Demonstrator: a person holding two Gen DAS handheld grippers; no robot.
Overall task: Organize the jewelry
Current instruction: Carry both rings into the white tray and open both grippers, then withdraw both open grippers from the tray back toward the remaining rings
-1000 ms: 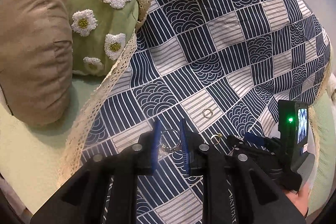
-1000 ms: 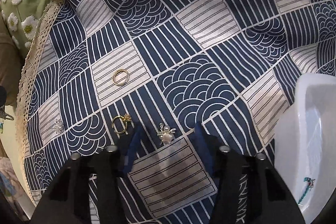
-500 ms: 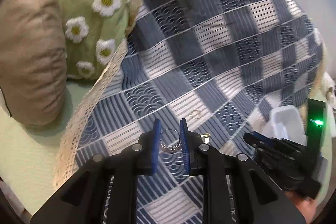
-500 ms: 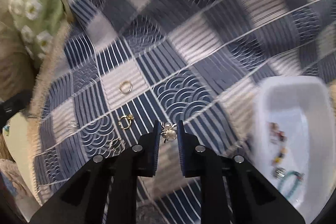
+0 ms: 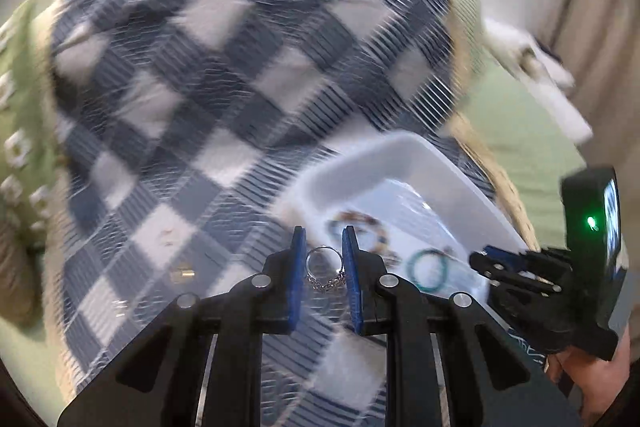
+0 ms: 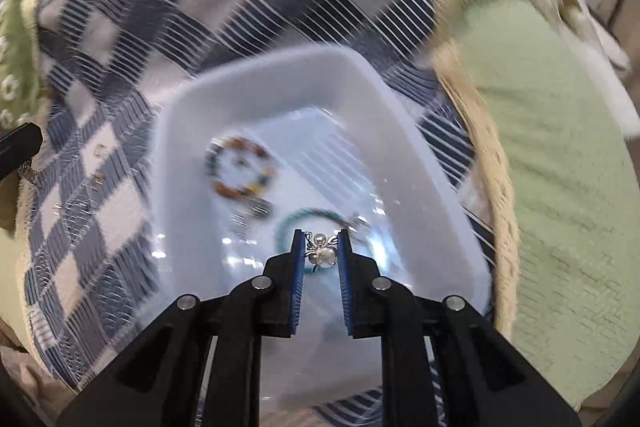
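Both claws have travelled from the loose pieces on the patterned blanket (image 5: 208, 75) to the white tray (image 6: 360, 99). The right claw (image 6: 322, 251), whose jaws have just been closing, now pinches the pearl brooch (image 6: 322, 251) above the tray's inside. The left claw (image 5: 323, 267) is narrow around a silver ring with chain (image 5: 325, 267), near the tray's corner. These pieces look very light, small and slippery, and the brooch's thin prongs seem delicate. A gentle pinch across the body is probably best, and a low release over the tray.
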